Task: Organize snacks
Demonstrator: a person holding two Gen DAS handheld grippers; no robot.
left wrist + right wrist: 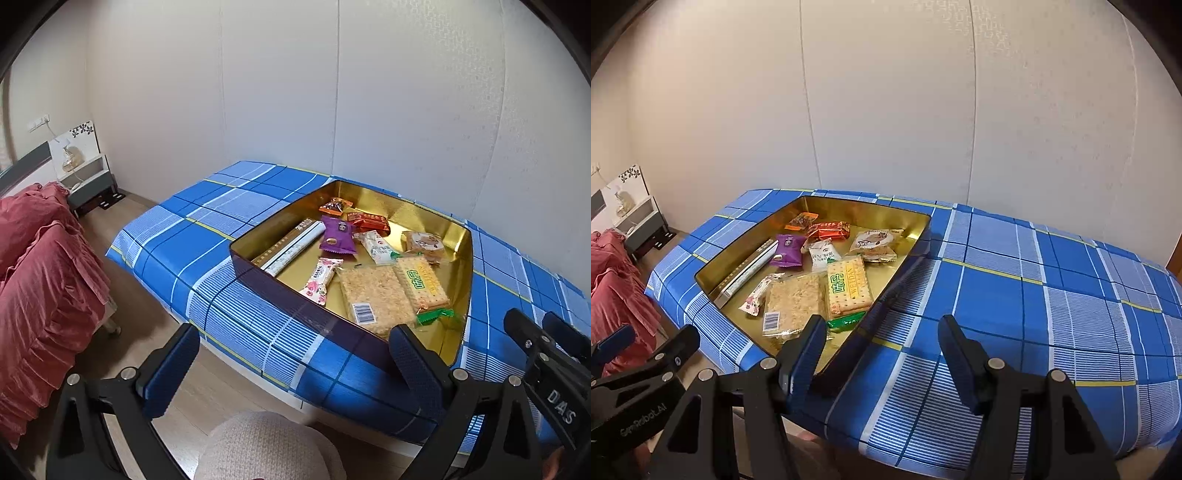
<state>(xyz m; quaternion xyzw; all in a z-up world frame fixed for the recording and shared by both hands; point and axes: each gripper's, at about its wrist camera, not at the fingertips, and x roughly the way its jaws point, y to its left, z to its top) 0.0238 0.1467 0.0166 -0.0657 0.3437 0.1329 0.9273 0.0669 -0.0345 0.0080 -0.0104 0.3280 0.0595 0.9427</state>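
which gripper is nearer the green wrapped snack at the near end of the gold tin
Right, though only narrowly. The right gripper hovers open at the tin's near right corner, just short of the green wrapped snack. The left gripper hangs open off the gold tin's near left side, over the table edge.

A home bedroom: a bed (40,258) with a ruffled red cover stands at the left, a grey-and-white nightstand (88,177) with a lamp (70,157) sits in the corner below a wall socket (38,122), the walls (280,85) carry pale patterned wallpaper, and the floor (207,387) is light wood
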